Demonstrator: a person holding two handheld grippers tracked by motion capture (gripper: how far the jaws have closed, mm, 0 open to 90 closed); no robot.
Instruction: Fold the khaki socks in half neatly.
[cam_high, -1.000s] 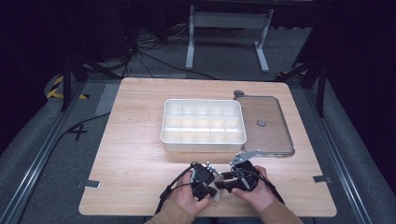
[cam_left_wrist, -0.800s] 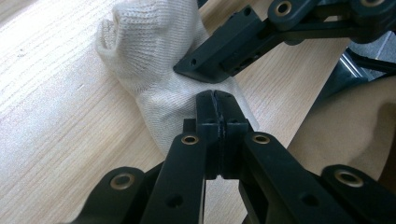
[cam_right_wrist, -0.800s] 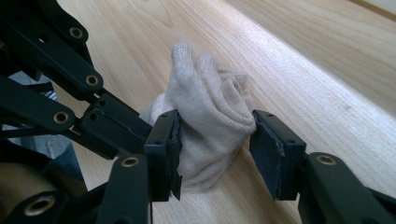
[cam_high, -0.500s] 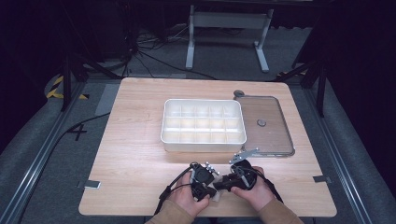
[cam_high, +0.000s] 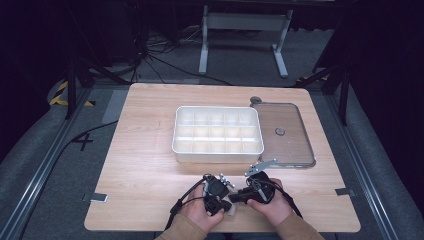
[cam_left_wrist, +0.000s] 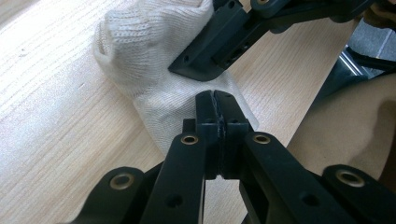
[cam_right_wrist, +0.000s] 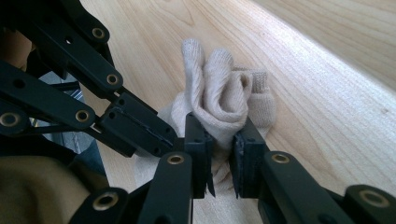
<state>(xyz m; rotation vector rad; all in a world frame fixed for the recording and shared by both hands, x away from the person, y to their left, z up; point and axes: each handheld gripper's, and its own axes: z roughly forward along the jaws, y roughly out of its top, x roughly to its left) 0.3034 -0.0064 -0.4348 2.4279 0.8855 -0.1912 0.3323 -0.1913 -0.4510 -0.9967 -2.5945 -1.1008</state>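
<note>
A cream knitted sock (cam_left_wrist: 140, 60) lies bunched on the wooden table (cam_high: 145, 165) by its near edge, and a pale bit of it (cam_high: 231, 212) peeks out between the two hands. My left gripper (cam_left_wrist: 216, 100) is shut on a flat part of the sock, pads tight together. My right gripper (cam_right_wrist: 223, 135) has just been closing, and its pads now pinch a rolled fold of the sock (cam_right_wrist: 219, 93). Both grippers meet nose to nose: left gripper (cam_high: 222, 204), right gripper (cam_high: 239, 196). The other gripper's black jaw crosses each gripper view.
A white compartment tray (cam_high: 175, 145) stands mid-table beyond the hands. Its clear lid (cam_high: 287, 145) with a small knob lies flat to the right. The table's near edge runs just under the forearms. Dark floor, cables and a metal stand lie beyond the far edge.
The right gripper's jaws have drawn in toward each other. Both hands stay where they were at the table's near edge, and the left gripper stays shut.
</note>
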